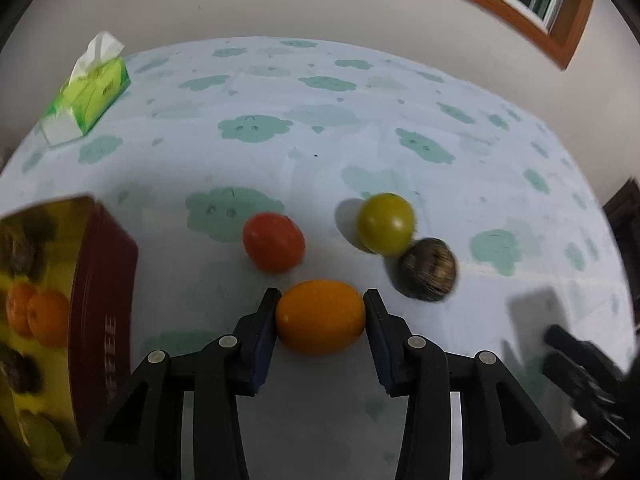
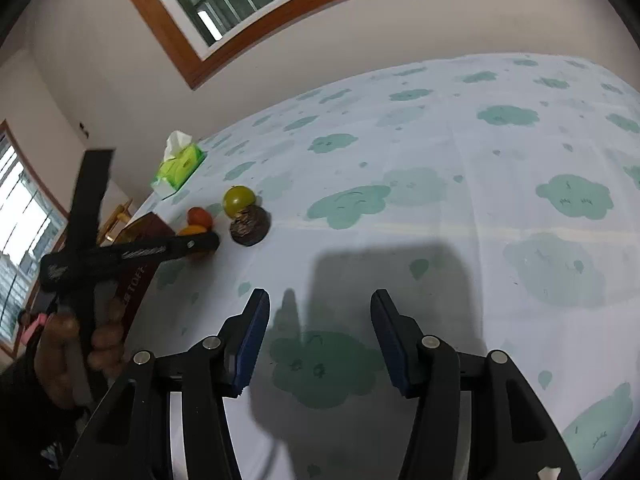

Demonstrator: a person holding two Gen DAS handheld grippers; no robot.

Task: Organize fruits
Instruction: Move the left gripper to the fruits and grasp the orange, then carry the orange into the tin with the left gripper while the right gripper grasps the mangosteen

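Left tool (image 1: pixel 320 300) clamped on the orange fruit (image 1: pixel 320 322), pads touching both sides, fruit on the desk (image 1: pixel 400 92) near the left edge. Red tin (image 1: pixel 102 296) with fruit inside sits just left of it. Red fruit (image 1: pixel 274 247), green fruit (image 1: pixel 385 223) and dark brown fruit (image 1: pixel 427 269) lie just beyond. Right tool (image 2: pixel 320 300) apart, nothing between its pads, over bare cloth.
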